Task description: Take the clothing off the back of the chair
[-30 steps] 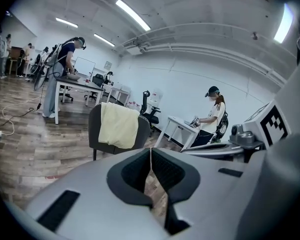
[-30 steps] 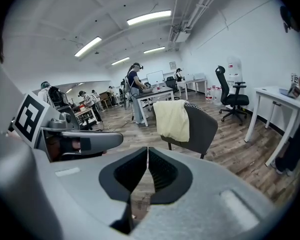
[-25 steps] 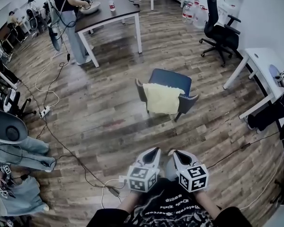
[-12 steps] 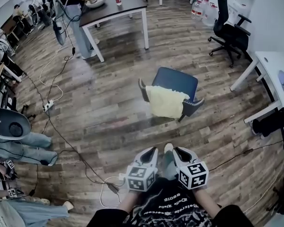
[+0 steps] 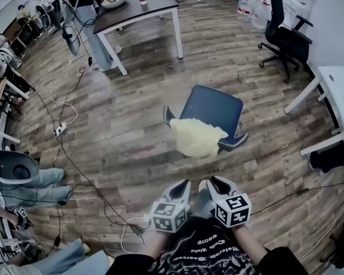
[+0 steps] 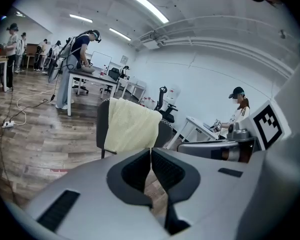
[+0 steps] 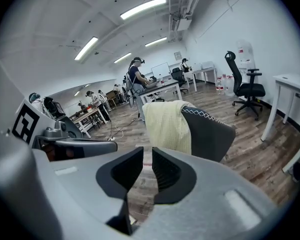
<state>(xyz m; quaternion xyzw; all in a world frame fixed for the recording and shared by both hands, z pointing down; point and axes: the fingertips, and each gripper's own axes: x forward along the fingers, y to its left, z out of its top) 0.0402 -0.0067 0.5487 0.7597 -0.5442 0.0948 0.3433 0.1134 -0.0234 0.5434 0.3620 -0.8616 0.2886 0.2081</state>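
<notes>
A pale yellow cloth [image 5: 194,137] hangs over the back of a dark blue chair [image 5: 213,105] on the wood floor, a little ahead of me. Both grippers are held side by side low in the head view, short of the chair and touching nothing. The left gripper [image 5: 185,183] is shut and empty. In the left gripper view the cloth [image 6: 130,124] hangs beyond its closed tips. The right gripper [image 5: 211,181] has just been opening. A narrow gap shows between its jaws with nothing in it, and the cloth [image 7: 167,125] and chair back [image 7: 210,134] lie ahead.
A dark-topped table [image 5: 139,6] with a person [image 5: 87,16] working at it stands at the back left. A black office chair [image 5: 286,32] and a white desk [image 5: 331,83] stand at the right. Cables [image 5: 74,159] trail over the floor at the left, near seated people.
The chair with the cloth has drawn nearer and sits lower in the head view. Both grippers stay side by side at the bottom, carried forward with me.
</notes>
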